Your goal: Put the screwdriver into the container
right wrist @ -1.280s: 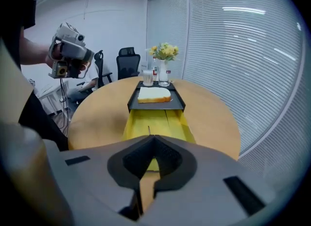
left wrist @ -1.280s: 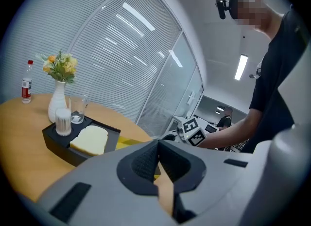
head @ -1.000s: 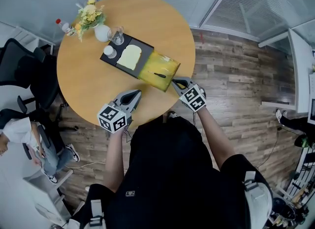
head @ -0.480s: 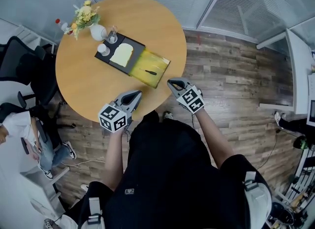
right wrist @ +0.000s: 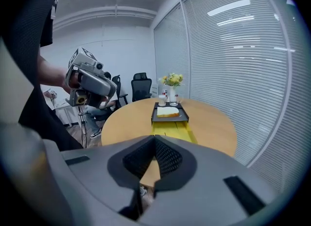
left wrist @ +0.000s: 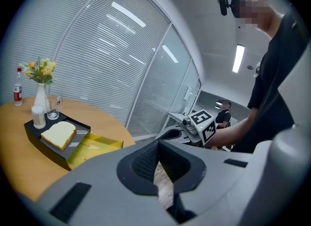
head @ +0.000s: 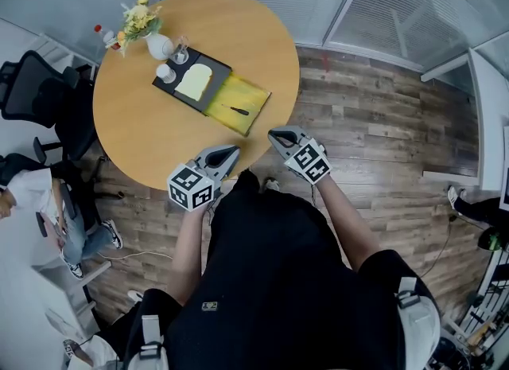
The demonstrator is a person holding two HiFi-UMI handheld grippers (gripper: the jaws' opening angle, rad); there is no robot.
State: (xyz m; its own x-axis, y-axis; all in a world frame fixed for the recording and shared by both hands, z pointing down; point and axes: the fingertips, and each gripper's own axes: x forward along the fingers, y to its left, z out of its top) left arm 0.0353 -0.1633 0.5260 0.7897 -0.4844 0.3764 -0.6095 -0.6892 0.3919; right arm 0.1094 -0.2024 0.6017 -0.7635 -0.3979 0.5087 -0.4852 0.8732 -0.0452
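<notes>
1. Left hand-held gripper (head: 233,150) has its jaws pressed together with nothing between them. It hangs on the person's side of the container (head: 248,92), by the worktop (head: 151,142) edge.
2. Right hand-held gripper (head: 273,132) is likewise closed and empty, near the container's free end and apart from it.
3. The screwdriver (head: 239,111) already lies flat inside the container, about the middle of its yellow floor.
4. Its long axis runs roughly from the container's tray end toward its free end. That is close to the line the right one points along and crosswise to the left one's. Which end is the handle is too small to tell.
5. Neither is clearly nearer the container. The right one faces it head-on, while the left has it off to its left.
6. A black tray (head: 219,73) carrying a bread slice (head: 195,82) sits against the container's far end.
7. I'd judge the task done, and any coming move need only keep clear of the container.
</notes>
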